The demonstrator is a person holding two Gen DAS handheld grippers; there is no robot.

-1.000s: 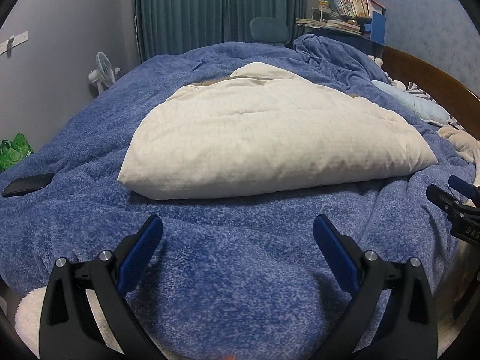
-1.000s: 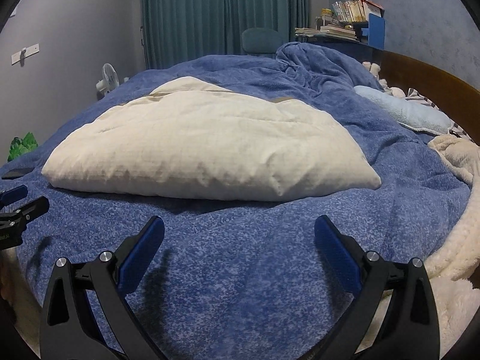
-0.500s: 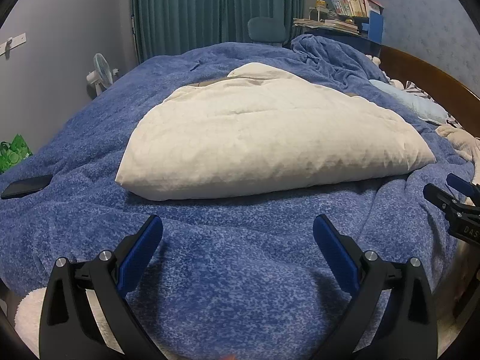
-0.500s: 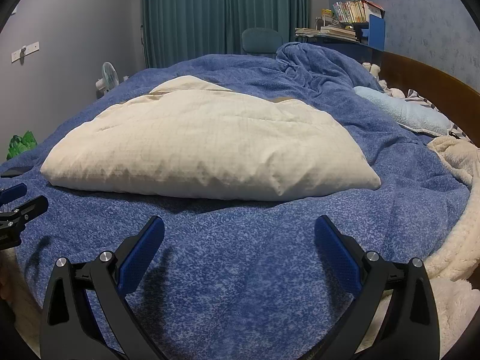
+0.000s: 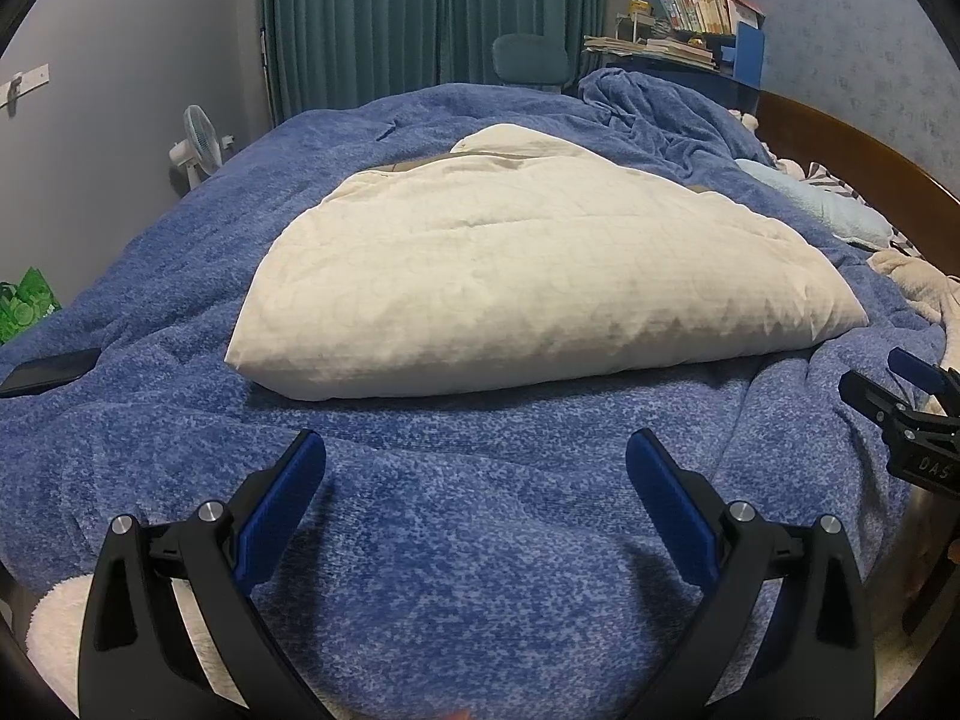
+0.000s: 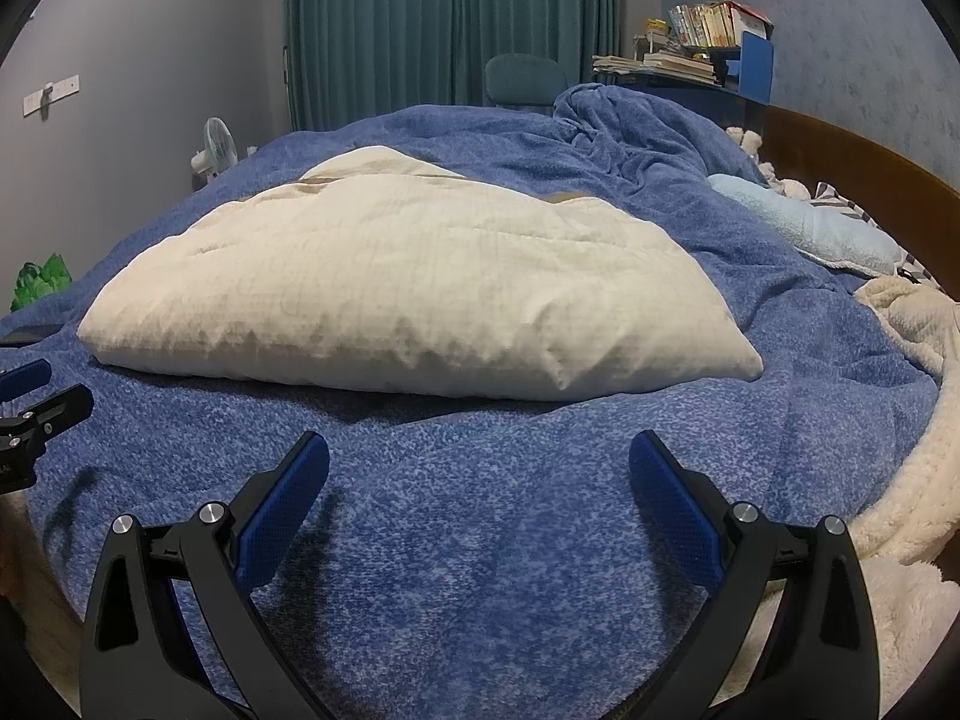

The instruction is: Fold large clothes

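Both hand-held grippers, the left [image 5: 474, 462] and the right [image 6: 477, 465], were held with jaws spread wide and empty, low over the blue blanket [image 5: 480, 540]. Just ahead of them, one cream quilted garment [image 5: 528, 276] was seen lying folded on the bed. Its puffy, slippery bulk could be pinched too shallowly, so a fold might spring open. Farther right, one pale blue pillow [image 6: 810, 228] was counted.

Cream grid-quilted garment [image 5: 528, 288] on mottled blue blanket [image 5: 480, 540].
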